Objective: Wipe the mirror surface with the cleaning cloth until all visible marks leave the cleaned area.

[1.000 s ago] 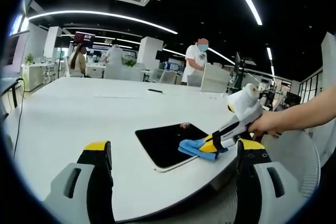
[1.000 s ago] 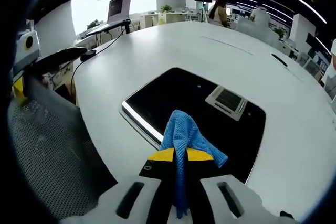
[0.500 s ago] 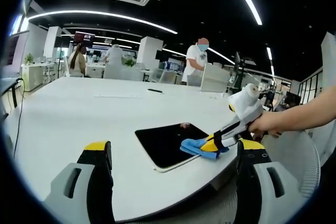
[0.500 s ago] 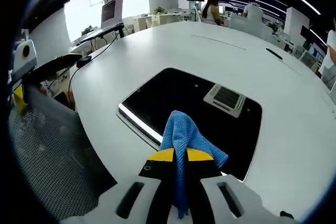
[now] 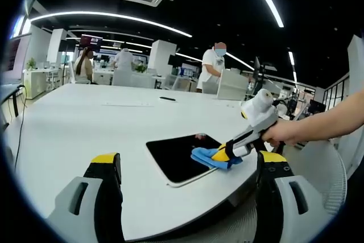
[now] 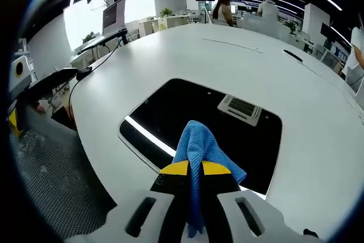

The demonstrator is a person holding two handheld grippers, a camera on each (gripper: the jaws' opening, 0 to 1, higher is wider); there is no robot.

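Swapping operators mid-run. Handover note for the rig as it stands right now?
Right gripper: shut on the blue cleaning cloth, which is at the near edge of the mirror; in the left gripper view the cloth lies against the mirror.
Left gripper: open, empty, held back from the mirror near the edge of the white table.
Mirror lies flat on the table, reflecting ceiling lights.
Done: cloth gripped and brought to the mirror.
Left: wipe across the whole surface. Marks are too small to judge from here, so check closely before stopping.
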